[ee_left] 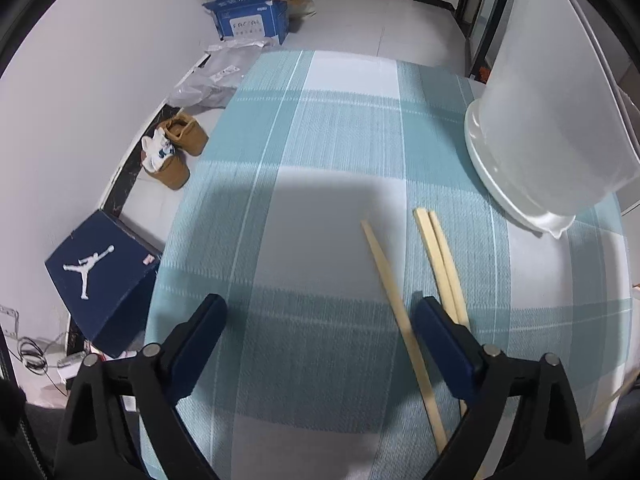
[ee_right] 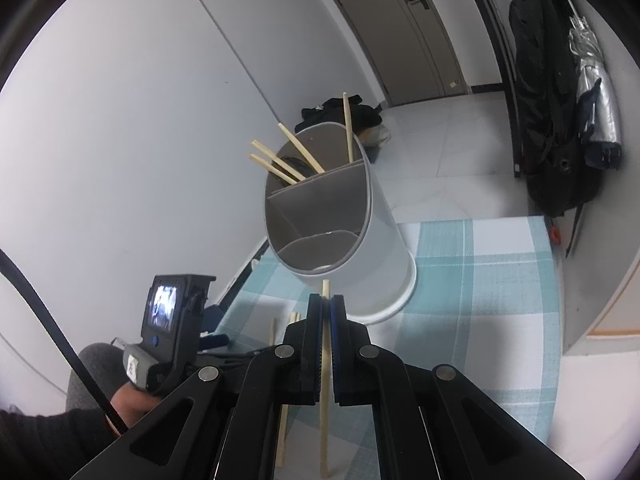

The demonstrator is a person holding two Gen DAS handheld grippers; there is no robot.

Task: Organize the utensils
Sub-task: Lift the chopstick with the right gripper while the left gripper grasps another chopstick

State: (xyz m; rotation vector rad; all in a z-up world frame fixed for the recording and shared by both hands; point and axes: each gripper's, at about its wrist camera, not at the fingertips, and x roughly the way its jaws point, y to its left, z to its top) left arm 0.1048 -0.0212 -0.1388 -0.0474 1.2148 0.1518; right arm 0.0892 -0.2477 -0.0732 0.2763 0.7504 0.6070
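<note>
While the right gripper [ee_right: 326, 306] clamps one pale wooden chopstick [ee_right: 325, 364] lengthwise just below the white divided cylindrical utensil holder [ee_right: 376, 216], the left gripper [ee_left: 320, 312] hovers wide open over three loose wooden chopsticks [ee_left: 400, 312] on the teal plaid tablecloth [ee_left: 320, 128].

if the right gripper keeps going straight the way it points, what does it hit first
Most likely the white holder, low on its near wall; the chopstick held in the right gripper would touch first. Depth is unclear.
</note>
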